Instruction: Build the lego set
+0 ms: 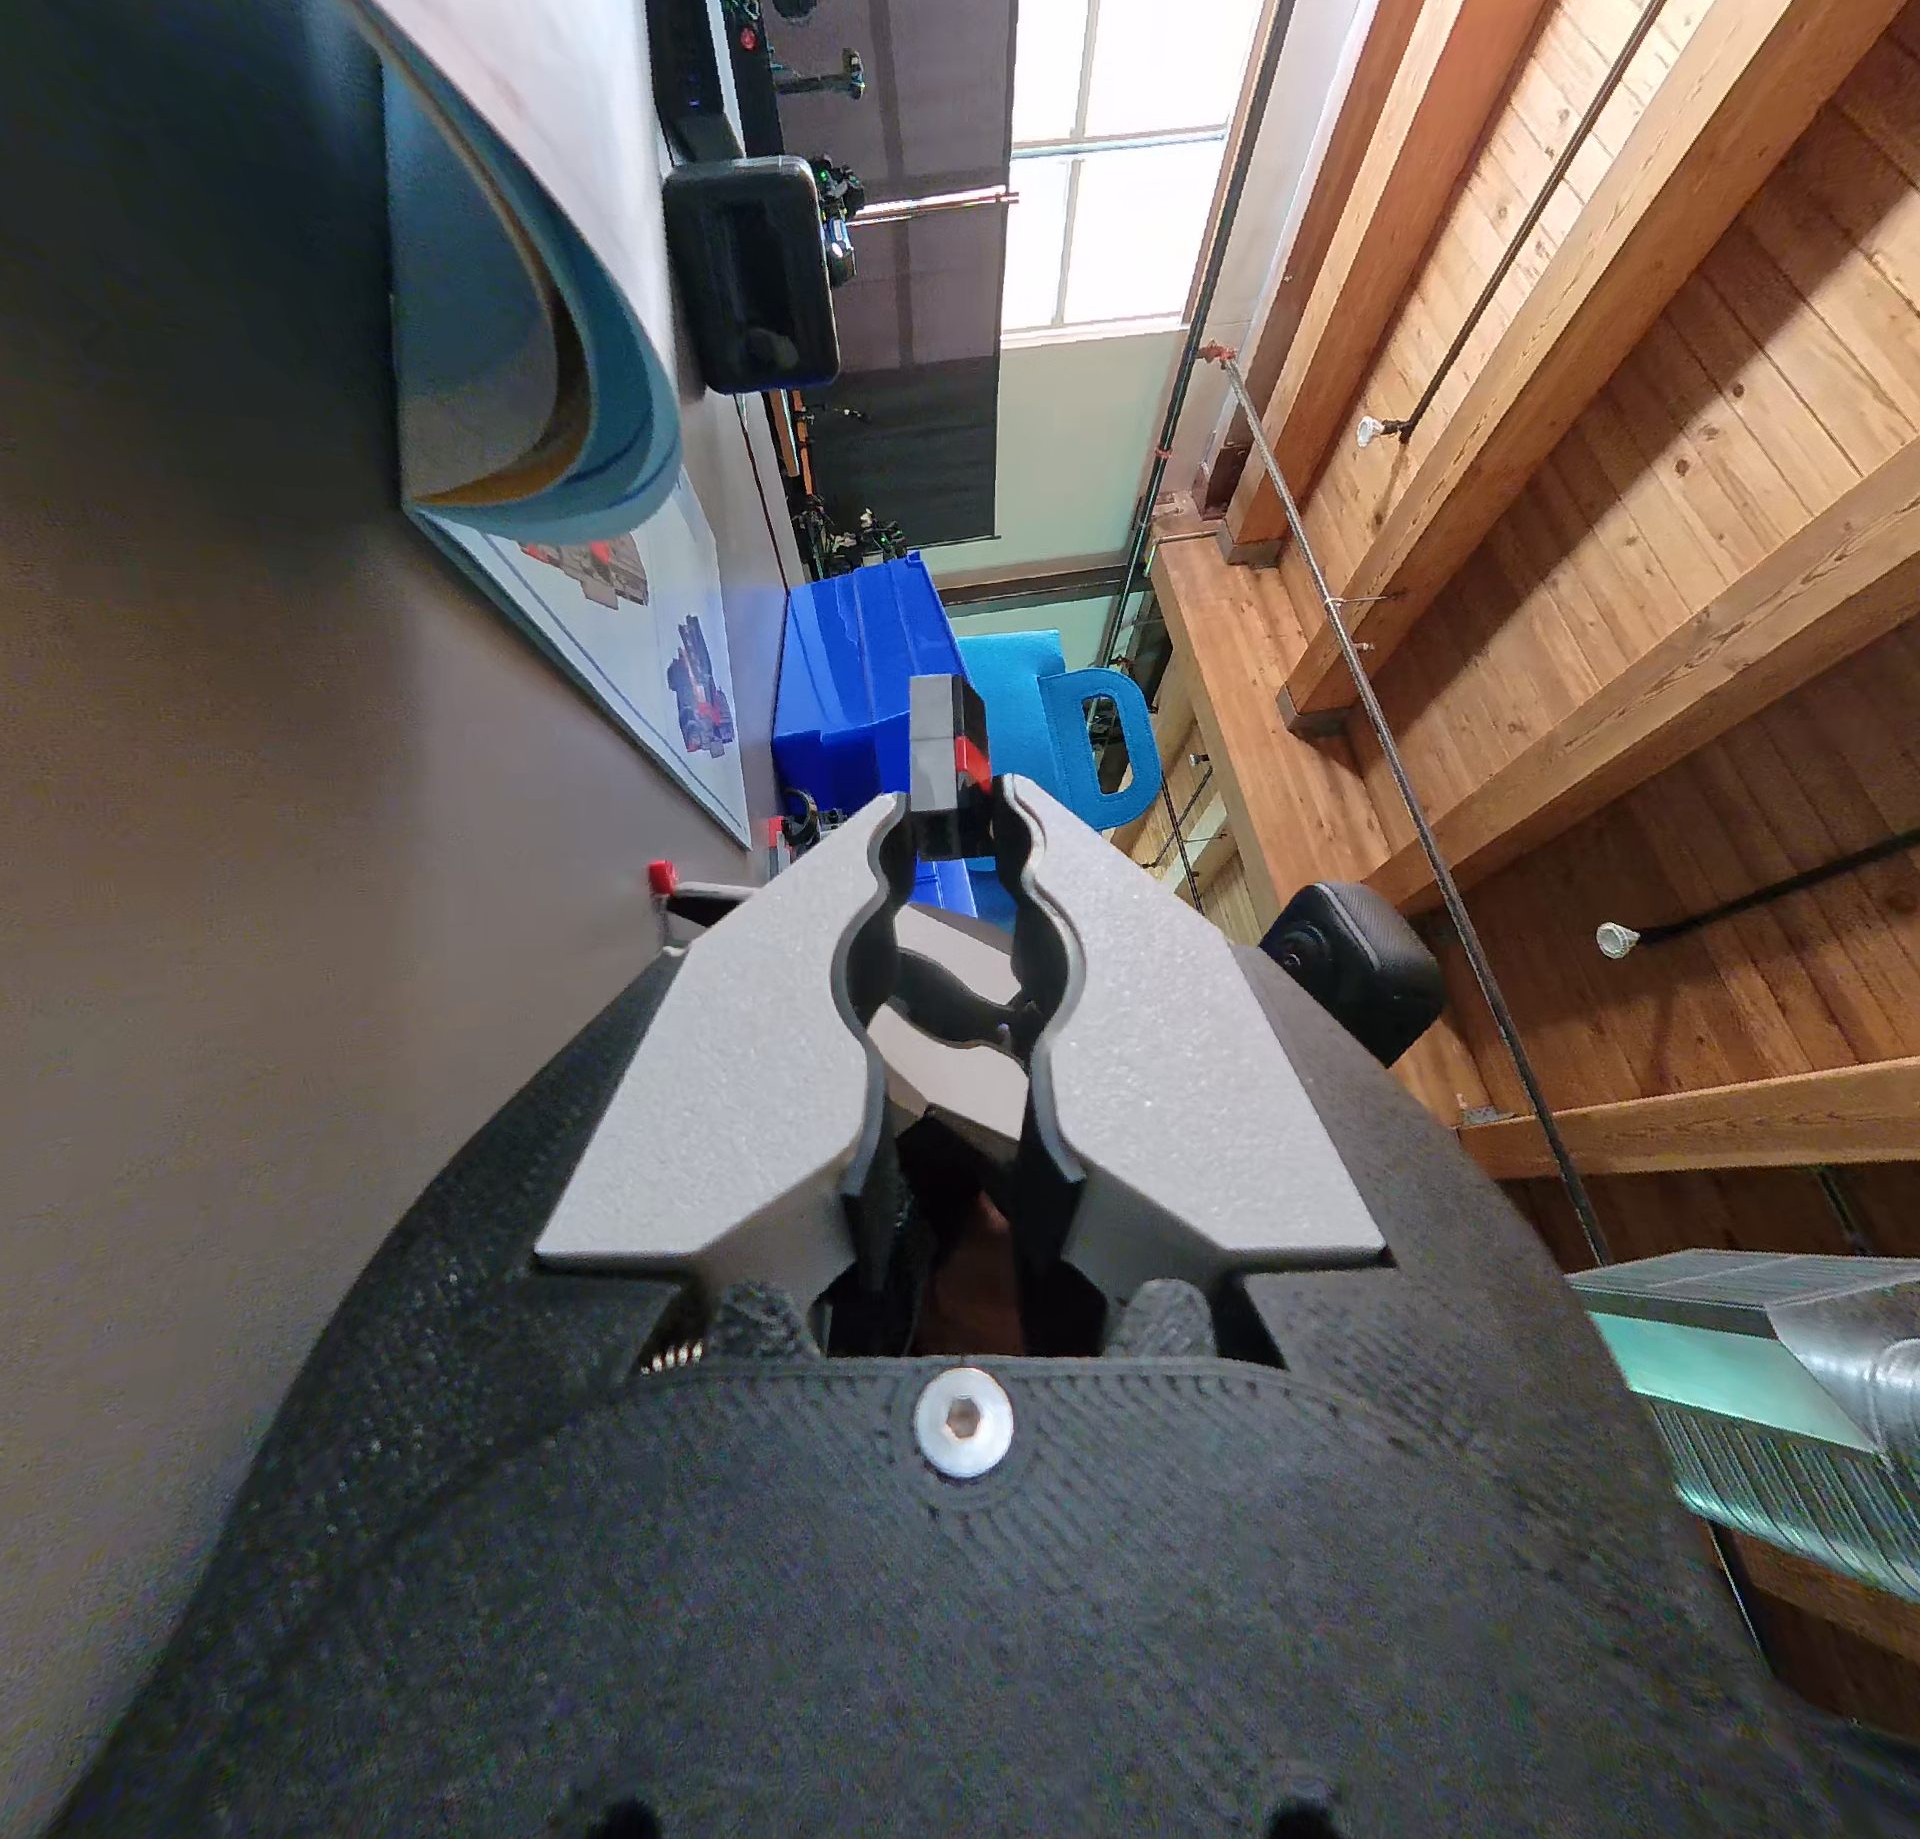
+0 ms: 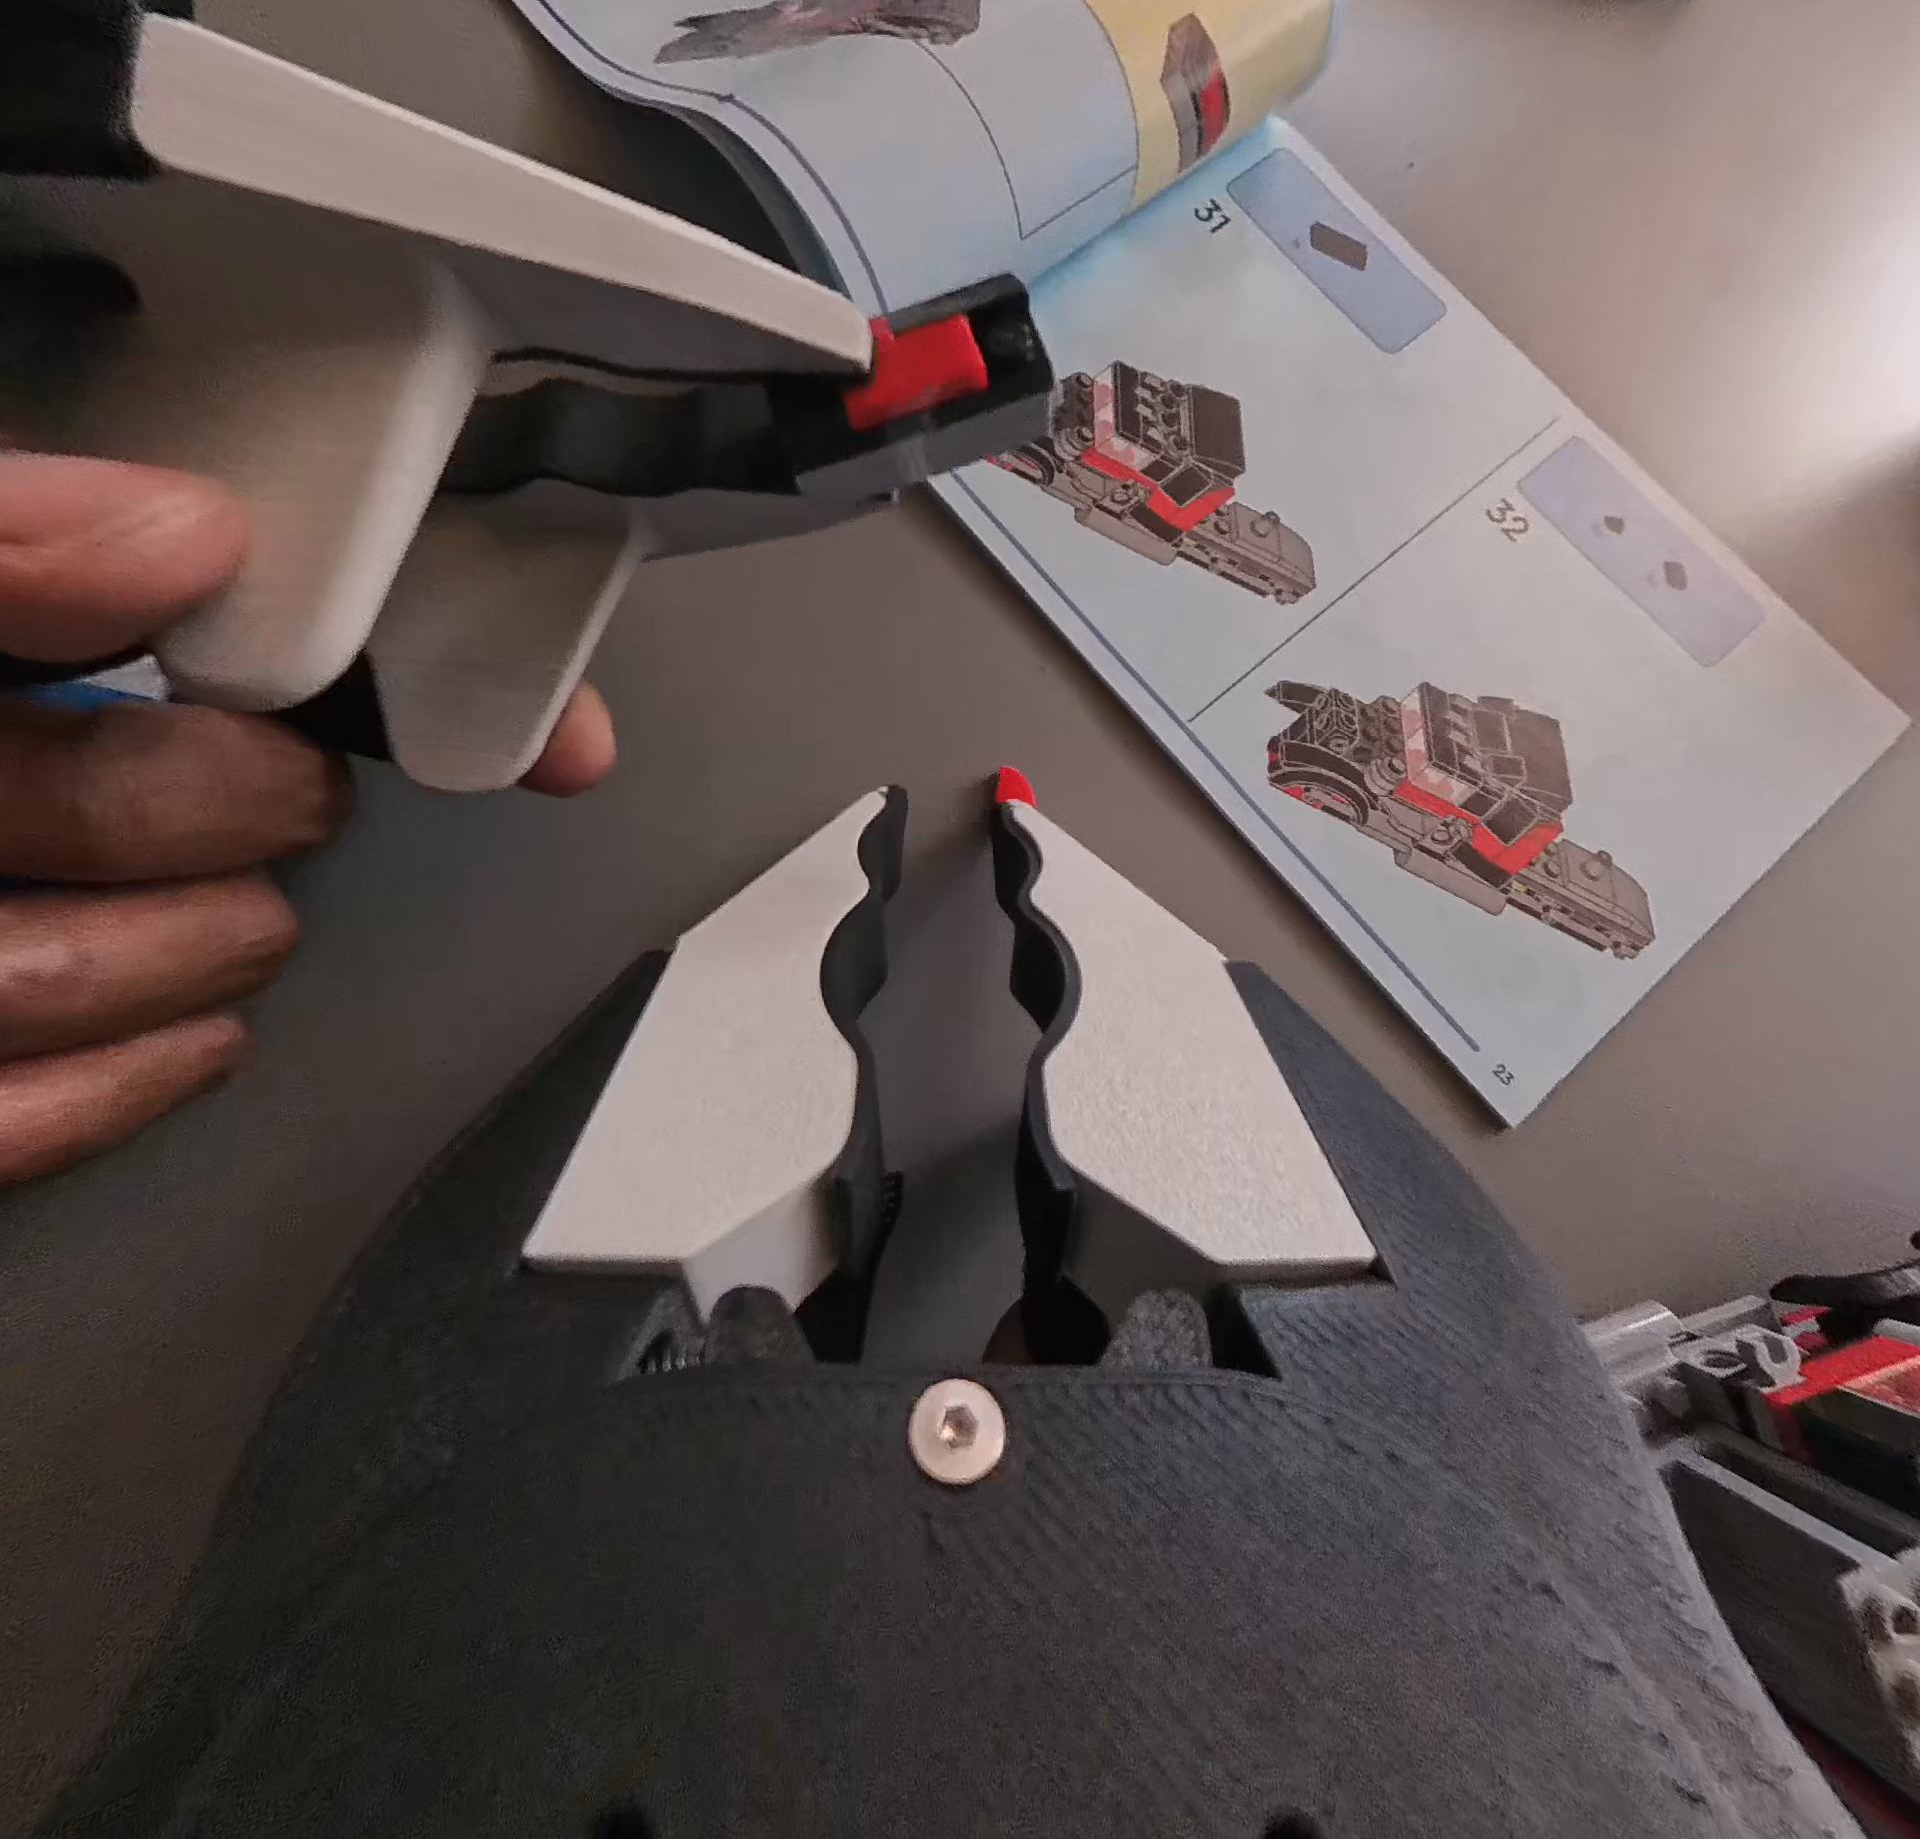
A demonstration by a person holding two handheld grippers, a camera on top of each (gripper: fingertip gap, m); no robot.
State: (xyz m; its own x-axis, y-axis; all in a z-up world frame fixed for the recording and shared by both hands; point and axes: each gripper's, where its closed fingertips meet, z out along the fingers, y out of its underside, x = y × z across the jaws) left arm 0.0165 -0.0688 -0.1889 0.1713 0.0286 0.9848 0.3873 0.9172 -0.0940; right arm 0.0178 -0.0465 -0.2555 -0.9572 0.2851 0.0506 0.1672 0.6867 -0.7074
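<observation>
The left gripper (image 1: 948, 813), grey fingers lined with wavy black pads, is clenched on a small lego assembly of black, grey and red bricks (image 1: 948, 766) that sticks out past its tips. In the right wrist view the same assembly (image 2: 951, 387) shows a glossy red tile on top of black bricks over a grey base, held in the air above the open instruction booklet with pale blue pages (image 2: 1351, 584). A person's hand (image 2: 125, 813) wraps the left gripper's handle. The right gripper (image 2: 948, 802) is released, its fingers apart over bare table, with a tiny red piece (image 2: 1013, 784) clinging to the tip of its right finger. The booklet lies flat on the grey-brown tabletop (image 2: 790, 667), its printed pages showing a red and black vehicle. A heap of loose lego parts (image 2: 1787, 1374) sits at the right edge. In the left wrist view a blue plastic bin (image 1: 852, 677) stands beyond the fingertips.
</observation>
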